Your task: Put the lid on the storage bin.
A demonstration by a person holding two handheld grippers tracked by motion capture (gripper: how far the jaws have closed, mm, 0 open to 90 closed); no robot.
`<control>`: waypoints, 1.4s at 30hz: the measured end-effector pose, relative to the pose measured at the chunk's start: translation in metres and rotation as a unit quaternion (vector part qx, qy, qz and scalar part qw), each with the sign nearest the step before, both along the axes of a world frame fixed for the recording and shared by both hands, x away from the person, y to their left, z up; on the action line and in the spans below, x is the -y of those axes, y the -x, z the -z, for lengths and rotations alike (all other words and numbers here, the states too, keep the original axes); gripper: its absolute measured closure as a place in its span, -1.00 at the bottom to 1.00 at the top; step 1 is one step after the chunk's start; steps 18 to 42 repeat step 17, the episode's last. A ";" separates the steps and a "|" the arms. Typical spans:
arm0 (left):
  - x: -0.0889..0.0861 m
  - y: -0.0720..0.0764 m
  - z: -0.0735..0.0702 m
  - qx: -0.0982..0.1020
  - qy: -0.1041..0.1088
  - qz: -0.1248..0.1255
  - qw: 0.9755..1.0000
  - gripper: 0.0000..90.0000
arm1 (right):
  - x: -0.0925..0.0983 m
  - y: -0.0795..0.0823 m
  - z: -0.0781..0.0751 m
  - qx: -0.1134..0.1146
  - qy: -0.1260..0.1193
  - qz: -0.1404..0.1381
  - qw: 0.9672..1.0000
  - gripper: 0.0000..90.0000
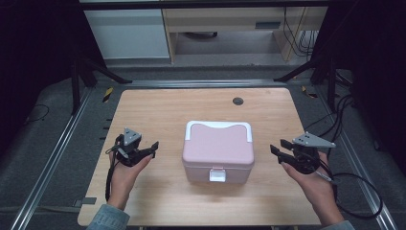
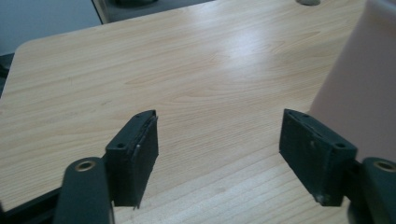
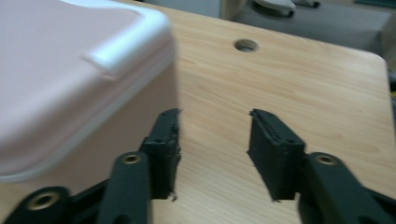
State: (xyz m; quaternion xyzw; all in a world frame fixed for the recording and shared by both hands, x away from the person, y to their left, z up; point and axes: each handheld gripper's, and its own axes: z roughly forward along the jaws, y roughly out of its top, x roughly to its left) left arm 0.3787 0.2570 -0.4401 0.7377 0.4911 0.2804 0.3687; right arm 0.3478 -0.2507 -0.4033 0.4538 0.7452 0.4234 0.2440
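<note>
Where the high view looks down, a pink box [image 1: 218, 151] with a white latch is seen standing shut at the middle of the wooden surface [image 1: 158, 103], flanked well apart by the left hand-held gripper [image 1: 154, 149] and the right hand-held gripper [image 1: 276, 153], and no writing can be read on it. In the left gripper view, the jaws are spread wide over bare wood, with nothing between them and the box at the right edge. In the right gripper view, the jaws are held moderately apart and empty, just beside the box's wall.
</note>
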 end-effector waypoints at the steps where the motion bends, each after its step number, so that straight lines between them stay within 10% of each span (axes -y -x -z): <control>1: -0.002 -0.002 0.003 -0.004 -0.012 -0.003 1.000 -0.52 | 0.004 -0.006 0.007 -0.004 0.001 0.010 1.000 -0.03; 9: -0.026 -0.016 0.044 -0.063 -0.048 -0.017 0.997 -0.83 | 0.012 -0.048 0.057 -0.038 0.024 0.055 0.997 -0.68; 17: -0.035 -0.018 0.065 -0.086 -0.049 -0.020 0.995 -0.88 | 0.003 -0.057 0.098 -0.081 0.045 0.059 0.994 -0.79; 42: -0.035 -0.018 0.065 -0.086 -0.049 -0.020 0.995 -0.88 | 0.003 -0.057 0.098 -0.081 0.045 0.059 0.994 -0.79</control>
